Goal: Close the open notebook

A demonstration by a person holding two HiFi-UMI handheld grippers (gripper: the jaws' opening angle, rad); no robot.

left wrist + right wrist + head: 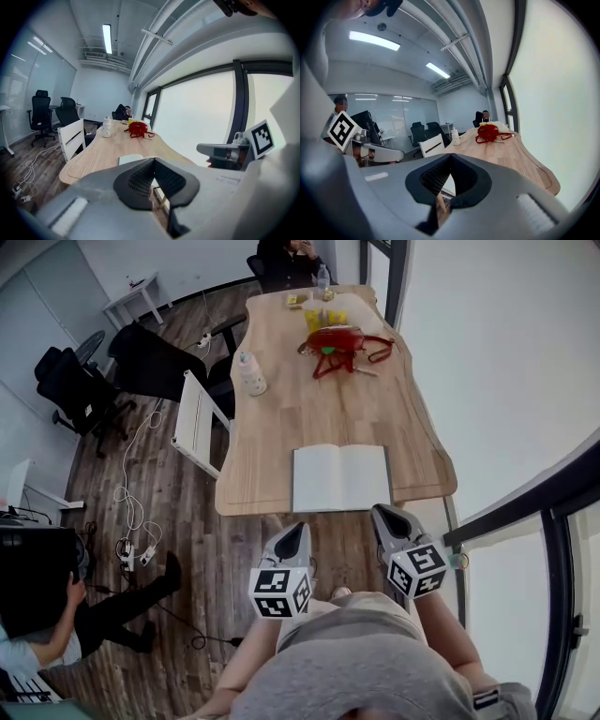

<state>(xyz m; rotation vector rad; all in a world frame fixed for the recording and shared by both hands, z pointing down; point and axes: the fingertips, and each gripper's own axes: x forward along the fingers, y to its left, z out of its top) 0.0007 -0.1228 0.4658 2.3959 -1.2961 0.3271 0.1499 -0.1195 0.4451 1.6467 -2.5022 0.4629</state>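
An open white notebook [340, 478] lies flat at the near end of the long wooden table [281, 418]; its left page [130, 159] shows just past the left gripper's tips. Both grippers hover short of the table's near edge, over the floor, pointing at the notebook. My left gripper [292, 534] [153, 161] is shut with nothing between its pads, below the notebook's left page. My right gripper [390, 518] [451, 156] is shut and empty too, just off the notebook's right corner. Neither touches the notebook.
Farther up the table are a white bottle [250, 373], a red strapped bag [336, 341] and yellow items [323, 317]. A person [286, 263] sits at the far end. A white chair [197, 423] stands left of the table; cables [136, 512] lie on the floor. Windows run along the right.
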